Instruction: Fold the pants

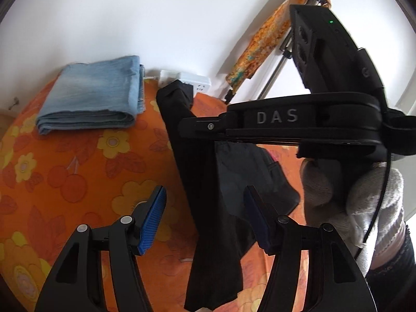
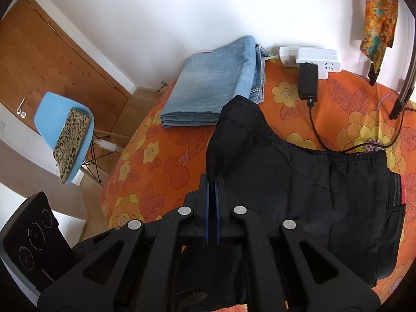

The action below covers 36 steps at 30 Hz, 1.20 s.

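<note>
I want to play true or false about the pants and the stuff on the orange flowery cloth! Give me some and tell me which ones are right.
1. The right gripper is shut on the black pants. True.
2. The left gripper is squeezing the black pants. False: its jaws stand open, and the blue pads do not press on the fabric.
3. The blue jeans are folded and lie near the wall. True.
4. The jeans lie on top of the black pants. False: they lie on the orange cloth, and a raised fold of the black pants only overlaps them in the right wrist view.
5. A green chair stands beside the table. False: the chair is blue.
</note>
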### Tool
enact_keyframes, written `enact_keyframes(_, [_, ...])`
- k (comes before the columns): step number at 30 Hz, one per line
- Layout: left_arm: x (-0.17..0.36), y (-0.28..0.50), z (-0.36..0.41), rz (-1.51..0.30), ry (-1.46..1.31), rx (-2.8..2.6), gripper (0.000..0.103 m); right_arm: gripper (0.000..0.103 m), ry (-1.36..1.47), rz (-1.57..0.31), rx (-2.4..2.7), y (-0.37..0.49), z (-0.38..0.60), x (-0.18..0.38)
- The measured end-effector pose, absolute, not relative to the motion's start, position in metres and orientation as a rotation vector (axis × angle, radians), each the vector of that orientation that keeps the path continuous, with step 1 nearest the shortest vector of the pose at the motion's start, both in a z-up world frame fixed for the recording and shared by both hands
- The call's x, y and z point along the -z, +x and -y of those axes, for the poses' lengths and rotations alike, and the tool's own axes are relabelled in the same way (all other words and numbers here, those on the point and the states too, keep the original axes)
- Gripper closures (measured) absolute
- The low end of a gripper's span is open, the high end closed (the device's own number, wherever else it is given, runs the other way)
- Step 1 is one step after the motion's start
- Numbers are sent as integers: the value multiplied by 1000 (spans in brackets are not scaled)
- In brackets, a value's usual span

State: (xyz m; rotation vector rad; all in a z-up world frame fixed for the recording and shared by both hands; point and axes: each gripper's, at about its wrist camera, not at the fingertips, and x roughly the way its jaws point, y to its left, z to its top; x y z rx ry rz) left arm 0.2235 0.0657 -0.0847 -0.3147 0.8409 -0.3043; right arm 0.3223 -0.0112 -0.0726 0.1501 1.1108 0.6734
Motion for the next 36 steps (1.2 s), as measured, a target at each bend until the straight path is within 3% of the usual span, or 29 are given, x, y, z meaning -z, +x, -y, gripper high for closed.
enact_keyframes(2, [97, 229, -75, -874, -328, 276, 43, 99, 147, -1120, -682, 322, 4, 78])
enact_keyframes(3, [102, 232, -79, -884, -343, 272, 59, 99, 147, -1124, -686, 323, 2, 80])
enact_keyframes(4, [107, 234, -83, -897, -368, 283, 85, 99, 149, -1128, -688, 323, 0, 83])
enact_keyframes(5, [110, 236, -85, -910, -394, 300, 93, 99, 152, -1134, -692, 324, -1, 86])
enact_keyframes(10, [105, 229, -82, -877, -367, 296, 98, 94, 182, -1120, -743, 321, 5, 88])
enact_keyframes(11, [103, 228, -82, -866, -364, 289, 98, 92, 195, -1109, -756, 318, 12, 85])
enact_keyframes(14, [99, 229, -88, -853, -389, 277, 99, 68, 241, -1029, -738, 299, 44, 78])
enact_keyframes(17, [98, 230, -93, -844, -413, 268, 99, 73, 296, -1014, -685, 277, 82, 92])
enact_keyframes(18, [97, 230, -93, -839, -413, 266, 99, 88, 291, -1035, -669, 270, 88, 103])
enact_keyframes(19, [95, 230, -93, -833, -415, 268, 99, 92, 273, -1063, -653, 263, 92, 115])
enact_keyframes(25, [96, 229, -90, -834, -405, 257, 100, 93, 114, -1228, -595, 233, 86, 182])
enact_keyframes(30, [98, 217, -103, -846, -372, 235, 100, 93, 48, -1183, -600, 234, 88, 161])
enact_keyframes(32, [102, 206, -110, -858, -365, 227, 93, 93, 47, -1138, -619, 236, 88, 142])
enact_keyframes(34, [108, 193, -117, -878, -358, 192, 59, 91, 39, -1105, -646, 241, 81, 129])
enact_keyframes(36, [117, 181, -123, -898, -383, 189, 52, 83, 43, -1103, -680, 249, 67, 122])
